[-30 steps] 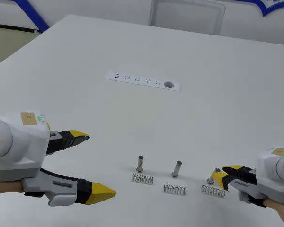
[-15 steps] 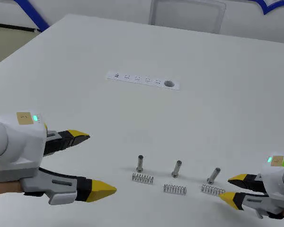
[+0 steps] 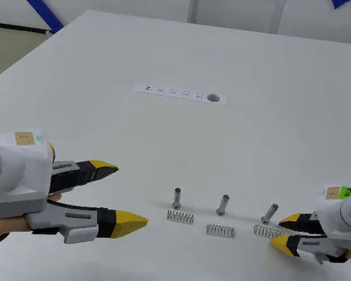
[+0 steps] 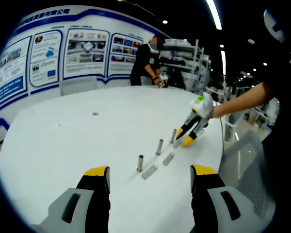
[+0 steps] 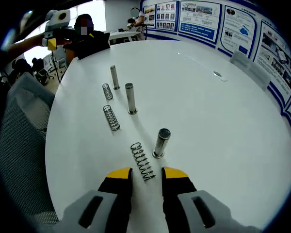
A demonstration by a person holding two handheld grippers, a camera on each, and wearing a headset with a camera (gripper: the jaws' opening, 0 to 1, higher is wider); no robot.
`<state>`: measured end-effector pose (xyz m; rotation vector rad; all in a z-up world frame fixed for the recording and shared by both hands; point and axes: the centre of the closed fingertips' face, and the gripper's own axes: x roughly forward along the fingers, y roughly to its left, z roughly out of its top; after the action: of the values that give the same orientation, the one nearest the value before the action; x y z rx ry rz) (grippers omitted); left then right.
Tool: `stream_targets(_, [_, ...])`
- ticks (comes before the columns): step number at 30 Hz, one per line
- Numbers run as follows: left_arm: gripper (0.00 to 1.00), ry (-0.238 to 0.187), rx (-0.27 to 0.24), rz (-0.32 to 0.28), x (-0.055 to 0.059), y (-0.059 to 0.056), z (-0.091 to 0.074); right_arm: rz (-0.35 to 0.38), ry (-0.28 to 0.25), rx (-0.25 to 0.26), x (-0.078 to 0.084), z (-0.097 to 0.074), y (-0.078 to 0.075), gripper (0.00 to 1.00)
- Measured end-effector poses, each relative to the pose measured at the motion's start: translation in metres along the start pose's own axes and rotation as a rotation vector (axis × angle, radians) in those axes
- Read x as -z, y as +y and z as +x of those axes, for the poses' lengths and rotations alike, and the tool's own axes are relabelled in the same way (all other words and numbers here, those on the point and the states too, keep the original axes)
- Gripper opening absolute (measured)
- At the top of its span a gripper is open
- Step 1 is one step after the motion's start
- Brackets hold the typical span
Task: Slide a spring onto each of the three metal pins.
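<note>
Three short metal pins stand upright in a row near the table's front: left pin, middle pin, right pin. A small coil spring lies flat in front of each. My right gripper is low at the right spring's end, open by a narrow gap; in the right gripper view that spring lies just ahead of the gripper, beside the nearest pin. My left gripper hovers wide open left of the row, holding nothing; its own view faces the pins.
A white socket strip is set flush in the tabletop beyond the pins. A chair stands at the far edge. A mesh chair sits by the near edge. A person works across the room.
My right gripper has pulled back from in front of the right pin and dropped beside the right spring. The left gripper has stayed put; the head camera shifted slightly.
</note>
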<state>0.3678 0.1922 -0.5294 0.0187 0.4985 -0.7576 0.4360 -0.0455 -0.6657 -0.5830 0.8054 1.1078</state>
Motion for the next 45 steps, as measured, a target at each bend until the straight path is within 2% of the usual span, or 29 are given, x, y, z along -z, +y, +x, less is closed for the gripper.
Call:
stream_targets(2, [0.68, -0.002, 0.002, -0.006, 0.000, 0.000, 0.000, -0.016, 0.018, -0.003, 0.003, 0.001, 0.000, 0.25])
stream_targets(3, [0.68, -0.001, 0.005, -0.010, 0.000, -0.001, 0.001, -0.007, 0.003, -0.012, 0.000, 0.000, 0.001, 0.24])
stream_targets(7, [0.67, 0.009, 0.016, -0.014, 0.002, -0.002, 0.002, 0.001, 0.000, -0.035, 0.002, 0.001, 0.003, 0.20])
stream_targets(16, [0.65, 0.029, 0.038, -0.001, 0.005, -0.009, 0.005, 0.003, -0.006, -0.034, 0.002, 0.000, 0.001, 0.17])
stream_targets(20, [0.64, 0.038, 0.037, 0.012, 0.006, -0.009, 0.005, -0.014, -0.006, -0.049, 0.002, 0.000, 0.005, 0.14])
stream_targets(26, [0.64, 0.036, 0.031, 0.026, 0.004, -0.007, 0.005, -0.034, -0.002, -0.047, 0.002, 0.000, 0.006, 0.13])
stream_targets(29, [0.65, 0.029, 0.036, 0.027, 0.001, -0.009, 0.006, -0.013, -0.002, -0.043, 0.002, 0.000, 0.006, 0.12])
stream_targets(34, [0.65, 0.040, 0.043, 0.046, 0.002, -0.011, 0.007, 0.012, -0.037, -0.032, -0.005, -0.009, 0.005, 0.12])
stream_targets(36, [0.63, 0.067, 0.075, 0.021, 0.006, -0.017, 0.008, 0.021, -0.051, -0.032, -0.008, -0.014, 0.007, 0.12])
stream_targets(37, [0.61, 0.098, 0.096, -0.002, 0.010, -0.021, 0.009, 0.024, -0.058, -0.031, -0.008, -0.017, 0.007, 0.11])
stream_targets(39, [0.54, 0.095, 0.091, 0.020, 0.010, -0.020, 0.011, 0.033, -0.066, -0.034, -0.008, -0.020, 0.009, 0.11])
stream_targets(40, [0.55, 0.089, 0.084, 0.046, 0.009, -0.021, 0.012, 0.035, -0.067, -0.033, -0.008, -0.022, 0.011, 0.11])
stream_targets(43, [0.57, 0.077, 0.089, 0.037, 0.005, -0.023, 0.014, 0.036, -0.068, -0.026, -0.007, -0.027, 0.012, 0.11])
stream_targets(45, [0.58, 0.068, 0.087, 0.053, 0.002, -0.023, 0.015, 0.037, -0.074, -0.021, -0.009, -0.033, 0.014, 0.11])
